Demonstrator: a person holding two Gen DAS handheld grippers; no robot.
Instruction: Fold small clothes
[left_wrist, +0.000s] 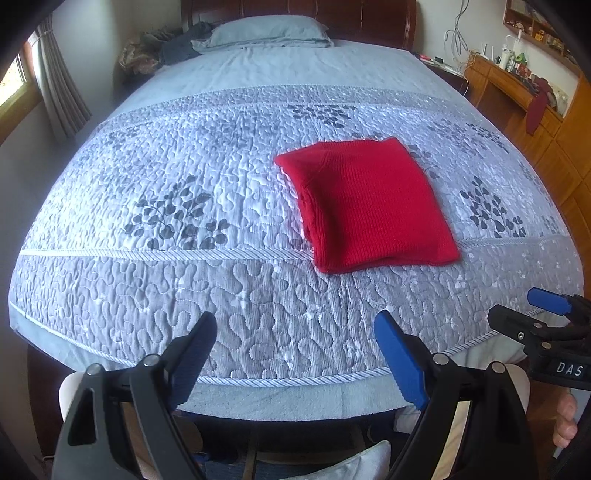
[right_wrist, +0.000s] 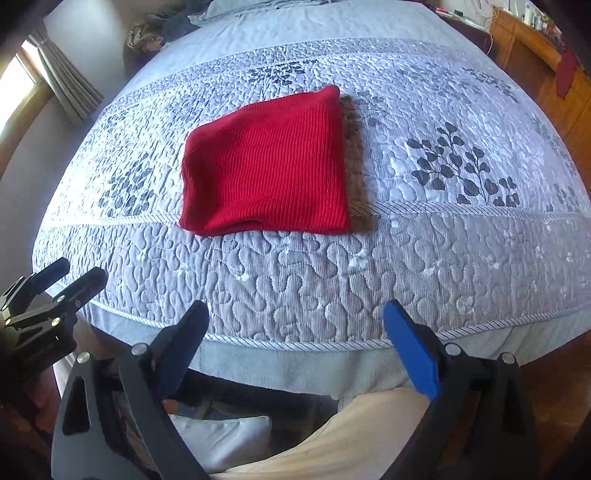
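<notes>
A red knitted garment (left_wrist: 369, 205) lies folded into a rough square on the quilted bed; it also shows in the right wrist view (right_wrist: 269, 166). My left gripper (left_wrist: 295, 325) is open and empty, held over the bed's near edge, well short of the garment. My right gripper (right_wrist: 295, 314) is open and empty, also at the near edge, short of the garment. The right gripper shows at the right of the left wrist view (left_wrist: 532, 306). The left gripper shows at the left of the right wrist view (right_wrist: 77, 273).
The bed has a grey-blue quilt (left_wrist: 184, 166) with leaf prints, a pillow (left_wrist: 269, 31) and a heap of clothes (left_wrist: 166, 48) at the headboard. A wooden desk (left_wrist: 517, 85) stands to the right, a curtained window (left_wrist: 33, 81) to the left. The person's legs (right_wrist: 351, 435) are below.
</notes>
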